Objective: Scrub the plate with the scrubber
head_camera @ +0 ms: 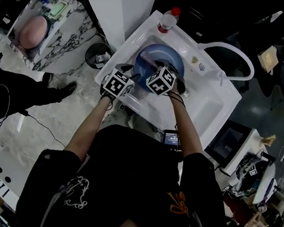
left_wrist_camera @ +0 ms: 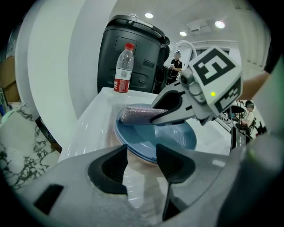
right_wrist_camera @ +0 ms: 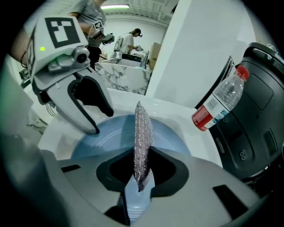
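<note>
A blue plate (head_camera: 164,55) (left_wrist_camera: 175,138) (right_wrist_camera: 104,138) lies in the white sink (head_camera: 204,105). My right gripper (right_wrist_camera: 143,172) (head_camera: 156,68) is shut on a silver mesh scrubber (right_wrist_camera: 143,133) (left_wrist_camera: 135,114) (head_camera: 147,61). The scrubber sticks out forward from the jaws and rests on the plate's far side. My left gripper (left_wrist_camera: 142,163) (right_wrist_camera: 91,116) (head_camera: 128,74) is open at the plate's near-left rim. Only bare sink shows between its jaws, and the plate edge lies just past them.
A plastic water bottle (head_camera: 168,20) (left_wrist_camera: 124,68) (right_wrist_camera: 222,99) with a red cap stands on the sink's far corner. A black appliance (left_wrist_camera: 133,48) is behind it. A white faucet hose (head_camera: 232,48) arcs at the right. A black bin (head_camera: 98,54) sits on the floor left of the sink.
</note>
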